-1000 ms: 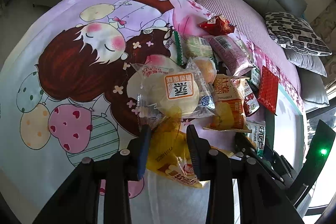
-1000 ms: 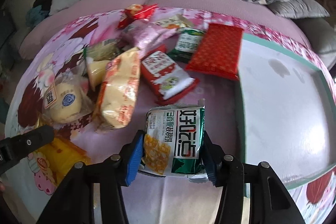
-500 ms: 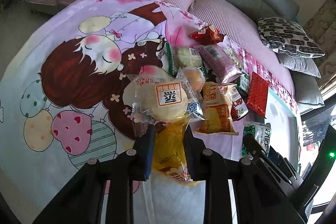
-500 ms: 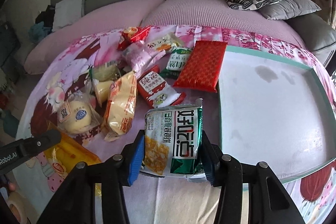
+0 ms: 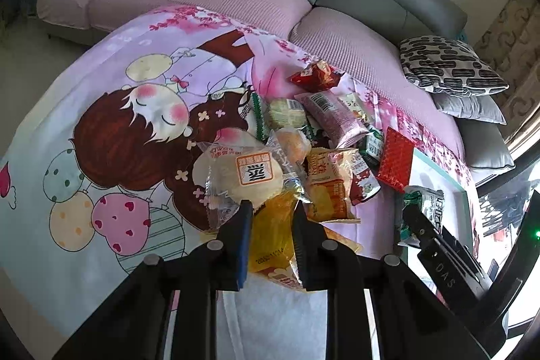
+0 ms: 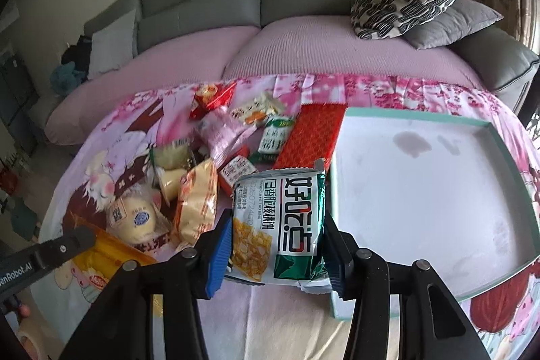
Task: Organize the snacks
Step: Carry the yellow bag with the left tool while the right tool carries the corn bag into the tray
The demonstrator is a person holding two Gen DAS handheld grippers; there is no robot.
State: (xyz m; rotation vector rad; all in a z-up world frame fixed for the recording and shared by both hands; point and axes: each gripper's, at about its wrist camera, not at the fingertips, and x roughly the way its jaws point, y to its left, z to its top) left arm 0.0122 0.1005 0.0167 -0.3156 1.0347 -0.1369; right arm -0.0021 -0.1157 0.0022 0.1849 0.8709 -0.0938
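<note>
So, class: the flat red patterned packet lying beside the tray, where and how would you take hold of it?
The red packet lies flat, its long right edge against the tray rim. Grip across the near short end, coming from above: that end looks free, though the green packet partly hides it, while other snacks crowd its left side.

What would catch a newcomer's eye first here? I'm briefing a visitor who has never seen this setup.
Probably the green-and-white snack bag filling the foreground, clamped in the right tongs just beside the shallow teal-rimmed tray. Next, the yellow packet pinched in the left tongs at the near edge of a jumbled snack pile. Behind it all, the cartoon girl on the pink cloth stands out.
</note>
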